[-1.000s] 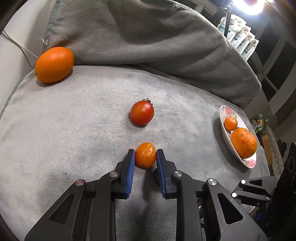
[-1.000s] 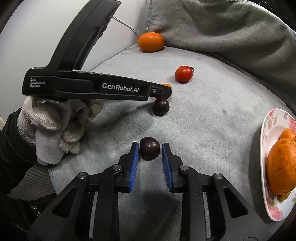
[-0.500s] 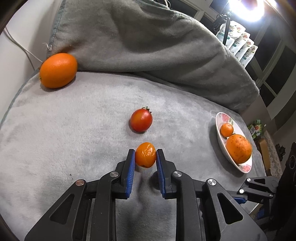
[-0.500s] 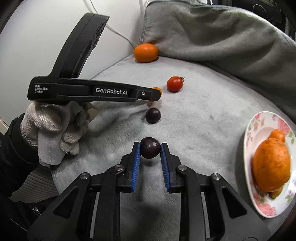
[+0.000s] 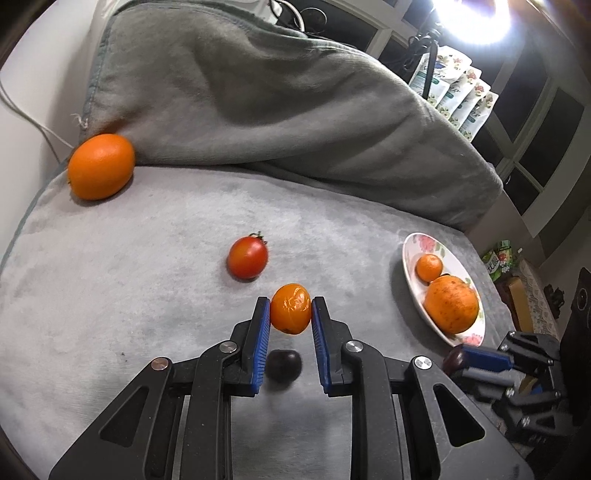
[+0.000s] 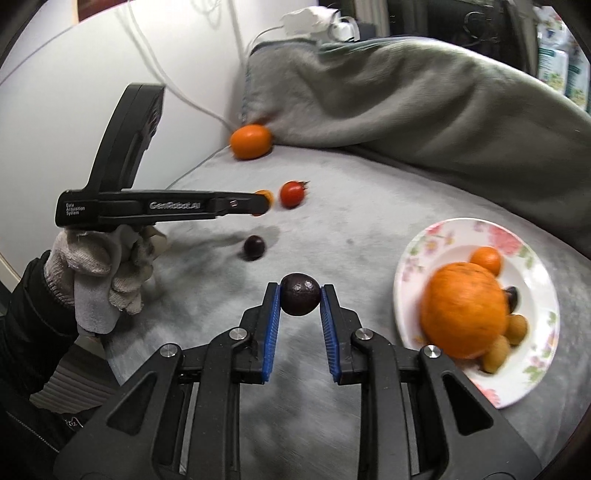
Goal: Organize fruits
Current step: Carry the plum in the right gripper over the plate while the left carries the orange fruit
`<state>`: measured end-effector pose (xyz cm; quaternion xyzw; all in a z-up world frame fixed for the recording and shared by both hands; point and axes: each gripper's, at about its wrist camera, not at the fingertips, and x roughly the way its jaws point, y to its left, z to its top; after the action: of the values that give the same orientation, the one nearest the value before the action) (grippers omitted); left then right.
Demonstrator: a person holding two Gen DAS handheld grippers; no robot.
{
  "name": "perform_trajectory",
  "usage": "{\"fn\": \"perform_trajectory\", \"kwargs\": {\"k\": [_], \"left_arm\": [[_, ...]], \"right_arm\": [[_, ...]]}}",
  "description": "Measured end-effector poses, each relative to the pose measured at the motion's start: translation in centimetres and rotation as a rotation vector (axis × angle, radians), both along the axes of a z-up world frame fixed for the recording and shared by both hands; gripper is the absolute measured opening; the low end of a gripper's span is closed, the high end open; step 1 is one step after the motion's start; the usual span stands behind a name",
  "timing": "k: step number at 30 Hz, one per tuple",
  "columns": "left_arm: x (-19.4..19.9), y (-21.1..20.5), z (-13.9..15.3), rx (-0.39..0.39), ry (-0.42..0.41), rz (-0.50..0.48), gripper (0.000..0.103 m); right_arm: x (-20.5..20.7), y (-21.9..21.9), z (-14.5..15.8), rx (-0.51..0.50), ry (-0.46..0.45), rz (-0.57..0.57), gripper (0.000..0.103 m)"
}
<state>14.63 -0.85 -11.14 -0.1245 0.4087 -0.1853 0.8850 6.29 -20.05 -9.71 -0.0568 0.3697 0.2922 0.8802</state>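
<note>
Grey blanket [image 5: 155,302] spread under me, its far part heaped into a soft ridge [image 5: 280,110]; white cables [image 6: 173,92] trailing down the pale wall; bright lamp [image 5: 476,18] glaring beside floral packets [image 5: 458,96], dark window panes [image 5: 554,122]

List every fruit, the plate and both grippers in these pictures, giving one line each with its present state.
left gripper: shut on small orange fruit, lifted.
right gripper: shut on dark plum, lifted.
second dark plum: loose on blanket.
cherry tomato: loose on blanket.
large orange: against the blanket's fold.
plate: holds several fruits.
</note>
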Motion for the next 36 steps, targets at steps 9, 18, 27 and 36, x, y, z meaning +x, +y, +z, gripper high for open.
{"fn": "perform_trajectory", "kwargs": {"k": [9,18,27,36], "left_arm": [[-0.1,-2.8,1.4,-0.02,-0.031,-0.057,0.021],[0.8,-6.7,2.0,-0.041,-0.038,-0.122,0.021],[2.4,-10.2,2.4,-0.047,-0.036,-0.179,0.021],[3.8,-12.6,2.0,-0.042,-0.018,-0.208,0.021]], "right_arm": [[-0.2,-5.7,1.1,0.017,-0.033,-0.127,0.023],[0.0,-10.2,1.2,0.019,-0.035,-0.231,0.023],[1.0,-13.6,0.9,0.015,-0.028,-0.3,0.023],[3.0,-15.8,-0.3,0.013,-0.009,-0.341,0.023]]}}
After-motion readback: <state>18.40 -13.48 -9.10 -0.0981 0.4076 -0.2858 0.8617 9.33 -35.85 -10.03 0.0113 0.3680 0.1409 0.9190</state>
